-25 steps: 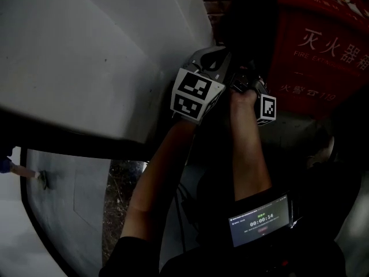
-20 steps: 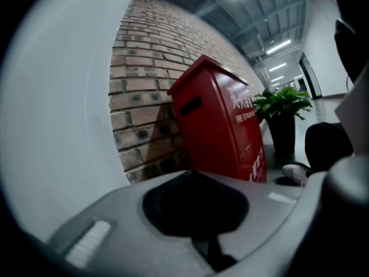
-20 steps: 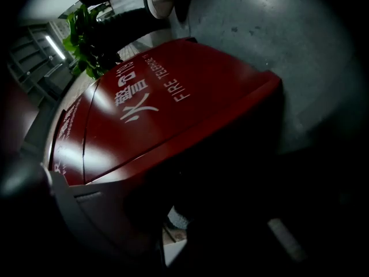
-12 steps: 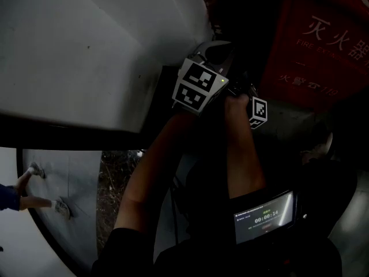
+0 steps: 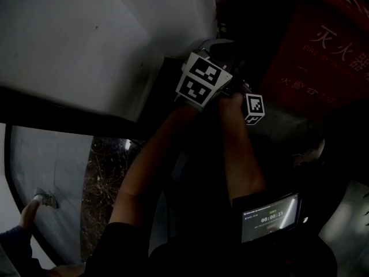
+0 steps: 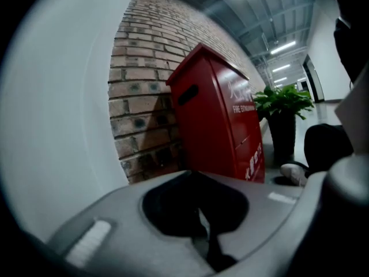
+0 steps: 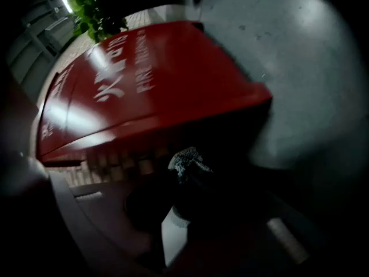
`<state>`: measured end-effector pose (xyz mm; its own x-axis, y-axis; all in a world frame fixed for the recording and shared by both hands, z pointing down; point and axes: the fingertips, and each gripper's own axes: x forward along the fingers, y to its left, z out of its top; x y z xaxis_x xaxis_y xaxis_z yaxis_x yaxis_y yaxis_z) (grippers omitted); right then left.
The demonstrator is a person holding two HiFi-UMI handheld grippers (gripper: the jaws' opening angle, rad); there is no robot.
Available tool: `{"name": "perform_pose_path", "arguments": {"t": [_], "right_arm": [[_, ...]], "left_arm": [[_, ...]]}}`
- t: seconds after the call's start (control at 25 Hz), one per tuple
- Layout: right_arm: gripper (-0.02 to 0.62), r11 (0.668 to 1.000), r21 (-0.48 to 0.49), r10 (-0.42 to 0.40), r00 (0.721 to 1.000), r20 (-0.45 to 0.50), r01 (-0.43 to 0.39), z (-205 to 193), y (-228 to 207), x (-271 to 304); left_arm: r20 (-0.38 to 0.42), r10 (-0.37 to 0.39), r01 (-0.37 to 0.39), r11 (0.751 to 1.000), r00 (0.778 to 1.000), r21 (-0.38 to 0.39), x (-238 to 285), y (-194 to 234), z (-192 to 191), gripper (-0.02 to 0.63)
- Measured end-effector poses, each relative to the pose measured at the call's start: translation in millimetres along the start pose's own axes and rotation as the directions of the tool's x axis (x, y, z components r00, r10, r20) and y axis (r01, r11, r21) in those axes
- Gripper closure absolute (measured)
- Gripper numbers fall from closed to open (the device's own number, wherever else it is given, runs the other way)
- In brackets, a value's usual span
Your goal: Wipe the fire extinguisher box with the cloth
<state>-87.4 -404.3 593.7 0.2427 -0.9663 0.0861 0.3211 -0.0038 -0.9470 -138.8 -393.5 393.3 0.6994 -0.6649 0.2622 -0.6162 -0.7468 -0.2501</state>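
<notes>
Grey cloth (image 7: 186, 161) pinched in right gripper (image 7: 189, 184) fingers, left gripper (image 6: 202, 215) fingers together

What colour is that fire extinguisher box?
The box is red; it shows best in the left gripper view.

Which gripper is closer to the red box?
Right. The right gripper, holding the cloth, is close up to the box's front. The left gripper is farther back, off to its side, with the box a way ahead.
</notes>
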Motion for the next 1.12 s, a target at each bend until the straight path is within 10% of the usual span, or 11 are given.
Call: {"name": "perform_pose_path", "arguments": {"t": [0.44,0.72,0.92,1.12], "right_arm": [[0.572,0.899,0.106,0.428,0.904,-0.008,-0.425,-60,193,28],[0.572,0.825,0.165,0.538,0.841,0.063,-0.540,-70,269,42],[0.572,0.786,0.199,0.574,0.810,0.120,-0.586,-61,294,38],[0.574,0.815,0.236,0.495,0.847,0.193,-0.529,-50,259,49]], "left_arm": [[0.148,0.028,-0.054,0.983,0.989,0.177,-58,21,106,0.603],[0.216,0.032,-0.062,0.989,0.976,0.133,-69,38,129,0.603],[0.332,0.003,0.040,0.992,0.943,-0.123,-94,42,148,0.603],[0.267,0.038,-0.034,0.999,0.963,-0.017,-99,46,137,0.603]]}}
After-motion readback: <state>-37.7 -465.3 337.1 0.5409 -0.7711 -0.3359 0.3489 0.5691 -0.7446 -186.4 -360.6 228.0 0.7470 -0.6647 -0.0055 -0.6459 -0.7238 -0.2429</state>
